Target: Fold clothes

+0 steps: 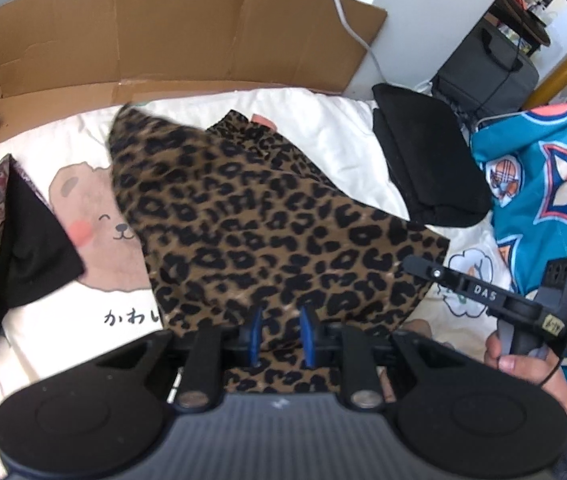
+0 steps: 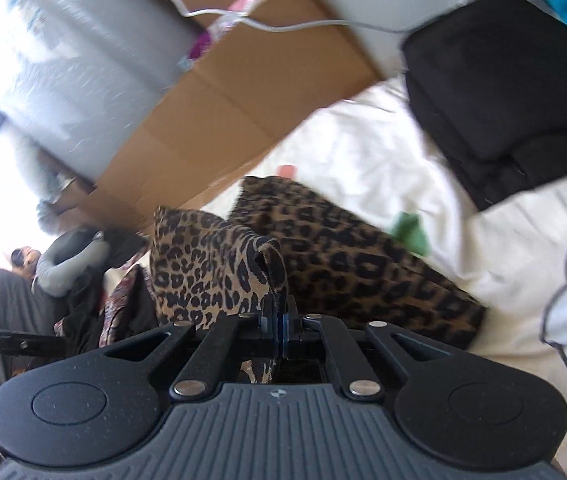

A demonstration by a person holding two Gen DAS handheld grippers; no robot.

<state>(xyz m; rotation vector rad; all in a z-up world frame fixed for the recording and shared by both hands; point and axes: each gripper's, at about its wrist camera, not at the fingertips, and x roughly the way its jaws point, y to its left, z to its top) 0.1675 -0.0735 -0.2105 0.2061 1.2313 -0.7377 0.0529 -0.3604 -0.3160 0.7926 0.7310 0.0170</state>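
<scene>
A leopard-print garment (image 1: 267,216) lies spread over the white bed cover (image 1: 347,132) with a bear print. My left gripper (image 1: 282,330) is at its near edge, blue fingers (image 1: 256,330) apart, with the cloth lying between and under them. A hand holds my right gripper (image 1: 411,263) at the garment's right edge. In the right wrist view the right gripper (image 2: 279,320) is shut on a raised fold of the leopard-print garment (image 2: 211,264), which bunches up ahead of the fingers.
Flattened cardboard (image 1: 171,40) stands along the far side. Folded black clothes (image 1: 427,160) lie at the right, next to a blue patterned cloth (image 1: 543,184). A dark patterned garment (image 1: 7,240) lies at the left. A white cable (image 1: 347,20) crosses the cardboard. A person (image 2: 63,268) is at the far left.
</scene>
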